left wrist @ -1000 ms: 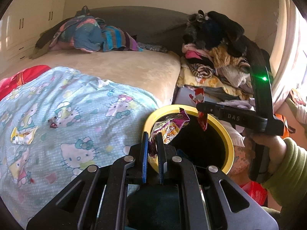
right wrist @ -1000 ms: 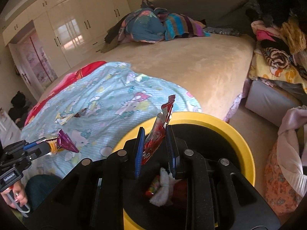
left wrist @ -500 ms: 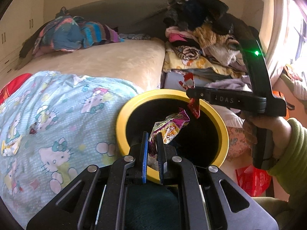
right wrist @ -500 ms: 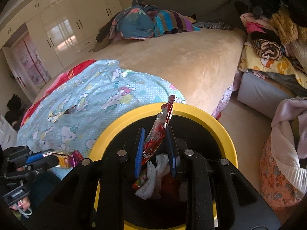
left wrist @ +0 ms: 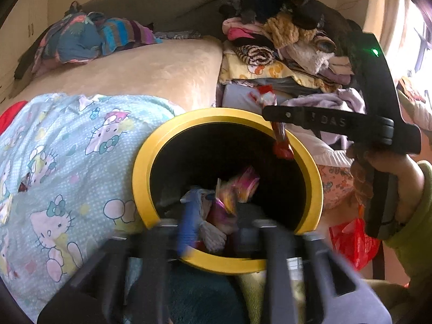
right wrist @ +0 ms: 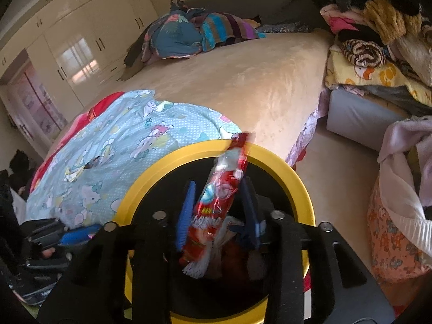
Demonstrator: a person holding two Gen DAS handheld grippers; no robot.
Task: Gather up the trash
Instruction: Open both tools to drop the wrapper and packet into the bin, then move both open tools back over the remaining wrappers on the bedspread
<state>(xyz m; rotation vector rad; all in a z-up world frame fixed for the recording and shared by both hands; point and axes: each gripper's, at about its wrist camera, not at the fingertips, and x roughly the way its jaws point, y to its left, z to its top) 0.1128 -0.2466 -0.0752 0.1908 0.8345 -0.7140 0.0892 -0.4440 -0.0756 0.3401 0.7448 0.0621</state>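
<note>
A yellow-rimmed black bin (left wrist: 140, 172) (right wrist: 305, 189) stands beside the bed. My left gripper (left wrist: 216, 224) is over its mouth, blurred, with its jaws spread; a purple and yellow snack wrapper (left wrist: 237, 189) is loose between them, dropping into the bin. My right gripper (right wrist: 218, 210) (left wrist: 272, 120) is also over the bin, jaws parted, with a red wrapper (right wrist: 221, 197) (left wrist: 280, 143) loose between them. More wrappers (right wrist: 71, 170) lie on the Hello Kitty blanket (right wrist: 129, 140).
A beige bed (right wrist: 256, 81) holds crumpled clothes (right wrist: 189, 32). A pile of clothes (left wrist: 283, 40) sits on a grey box (right wrist: 356, 118). A red plastic bag (left wrist: 351, 240) and floral laundry bag (right wrist: 391, 232) are right of the bin. White wardrobes (right wrist: 81, 46) stand behind.
Both grippers opened over the bin. The left one let go of the purple wrapper, which is falling in. The red wrapper has come loose in the right one.
</note>
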